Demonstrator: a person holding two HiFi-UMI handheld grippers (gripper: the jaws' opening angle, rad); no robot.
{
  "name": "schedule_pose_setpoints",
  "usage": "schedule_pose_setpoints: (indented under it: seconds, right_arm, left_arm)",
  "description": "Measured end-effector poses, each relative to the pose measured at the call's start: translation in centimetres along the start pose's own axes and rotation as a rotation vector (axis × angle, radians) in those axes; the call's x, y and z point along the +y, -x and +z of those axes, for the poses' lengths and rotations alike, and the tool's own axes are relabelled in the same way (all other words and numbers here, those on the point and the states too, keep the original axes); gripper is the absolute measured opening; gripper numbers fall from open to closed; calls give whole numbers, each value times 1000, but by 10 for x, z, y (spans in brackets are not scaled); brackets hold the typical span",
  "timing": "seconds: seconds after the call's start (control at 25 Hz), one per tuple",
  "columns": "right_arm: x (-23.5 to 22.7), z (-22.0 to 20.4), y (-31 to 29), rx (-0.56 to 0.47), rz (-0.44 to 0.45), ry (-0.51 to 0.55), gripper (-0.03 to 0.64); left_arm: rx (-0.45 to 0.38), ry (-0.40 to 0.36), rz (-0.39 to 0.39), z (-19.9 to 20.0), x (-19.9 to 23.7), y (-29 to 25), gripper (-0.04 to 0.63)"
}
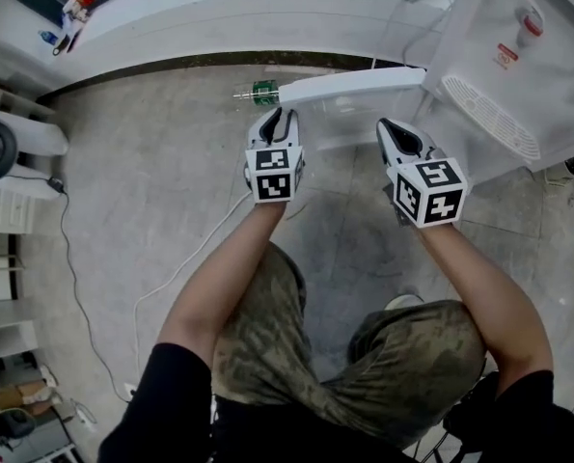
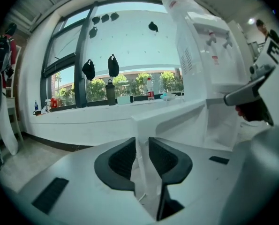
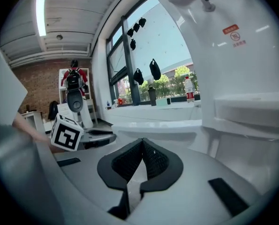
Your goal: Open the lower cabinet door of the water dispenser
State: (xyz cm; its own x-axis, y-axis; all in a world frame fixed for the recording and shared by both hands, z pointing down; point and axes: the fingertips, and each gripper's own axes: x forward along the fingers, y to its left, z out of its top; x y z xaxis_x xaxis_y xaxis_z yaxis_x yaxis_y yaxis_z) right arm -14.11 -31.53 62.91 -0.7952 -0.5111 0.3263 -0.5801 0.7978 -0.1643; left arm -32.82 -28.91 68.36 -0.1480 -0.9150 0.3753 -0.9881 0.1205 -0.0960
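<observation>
**Water dispenser** [image 1: 499, 56]: white unit at the upper right of the head view, on the grey floor [image 1: 151, 181].

**Cabinet door** [image 1: 354, 87]: lower door stands swung out from the body. It is attached at the dispenser end and its free edge points left (the cabinet opening shows behind it). A clear bottle [image 1: 256, 92] lies just beyond the free edge.

**L gripper** [image 1: 277, 116]: tips at the door's free edge. In the left gripper view the jaws stand at a narrow gap, w/ the door edge running between the pads and the pads closed on it.

**R gripper** [image 1: 388, 128]: beside the L gripper and apart from it, in front of the opening, tips near the door panel. In the right gripper view the pads meet at the tips, w/ nothing between them.

**Misc.:** a white cable [image 1: 185, 258] trails across the floor, left of the person's knees.
</observation>
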Motion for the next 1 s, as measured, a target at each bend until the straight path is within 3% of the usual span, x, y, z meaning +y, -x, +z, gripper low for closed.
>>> schedule_pose_setpoints:
  seconds: [0.2, 0.32, 0.48, 0.6, 0.8, 1.0]
  right_arm:
    - [26, -22, 9, 43, 28, -43, 0]
    - [31, -33, 8, 52, 12, -99, 0]
    - [52, -75, 29, 184, -19, -85, 0]
    - [65, -92, 53, 279, -33, -85, -2]
    - [100, -100, 135, 452, -4, -6, -2]
    - [128, -63, 234, 512, -36, -67, -2]
  left_arm:
    - [31, -5, -94, -3, -7, 27, 83]
    - [16, 41, -157, 6, -22, 44, 60]
    - [76, 93, -228, 8, -48, 84, 20]
    - [151, 120, -238, 12, -61, 113, 5]
    - [219, 63, -250, 25, -74, 182, 3]
    - [366, 81, -293, 37, -70, 264, 3]
